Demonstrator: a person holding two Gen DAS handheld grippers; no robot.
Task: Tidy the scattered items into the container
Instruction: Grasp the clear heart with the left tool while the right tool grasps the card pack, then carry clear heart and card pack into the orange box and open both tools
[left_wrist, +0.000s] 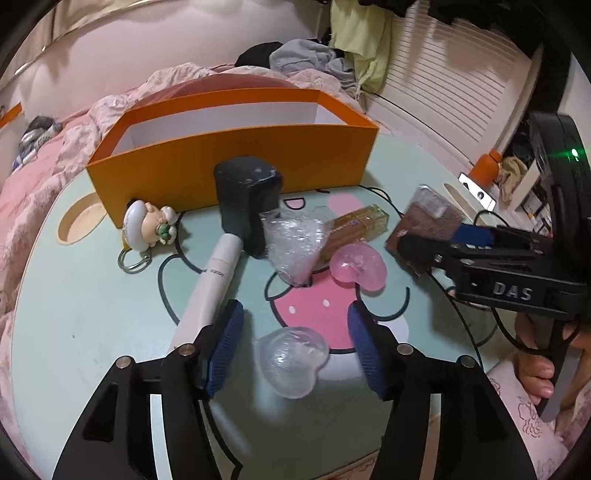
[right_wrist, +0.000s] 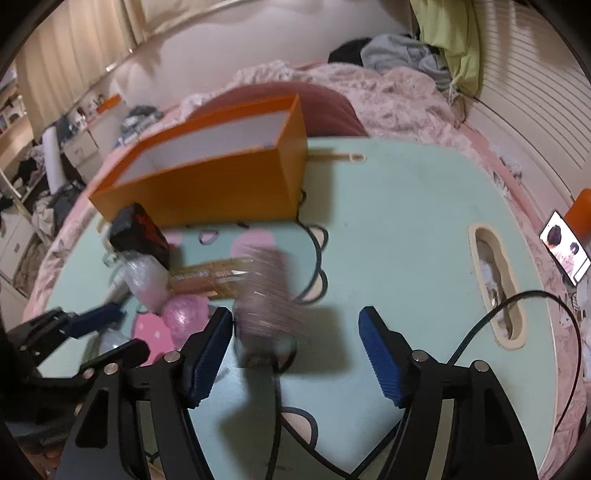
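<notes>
An orange box (left_wrist: 236, 162) stands open at the far side of the round table; it also shows in the right wrist view (right_wrist: 207, 184). My left gripper (left_wrist: 295, 347) is open around a clear heart-shaped case (left_wrist: 291, 360) on the table. My right gripper (right_wrist: 295, 354) is open, and a brownish packet (right_wrist: 264, 299) is blurred between its fingers, next to the left pad. In the left wrist view the same packet (left_wrist: 424, 221) sits at the right gripper's tip. A pink heart case (left_wrist: 356, 266), a gold box (left_wrist: 354, 229), crumpled plastic (left_wrist: 291, 240), a white tube (left_wrist: 210, 291) and a figurine keychain (left_wrist: 147, 227) lie scattered.
A dark block (left_wrist: 247, 203) stands in front of the orange box. A black cable (right_wrist: 498, 317) runs over the table's right side, by a slot (right_wrist: 495, 288). A phone (right_wrist: 565, 251) lies beyond the right edge. Pink bedding (right_wrist: 369, 92) surrounds the table.
</notes>
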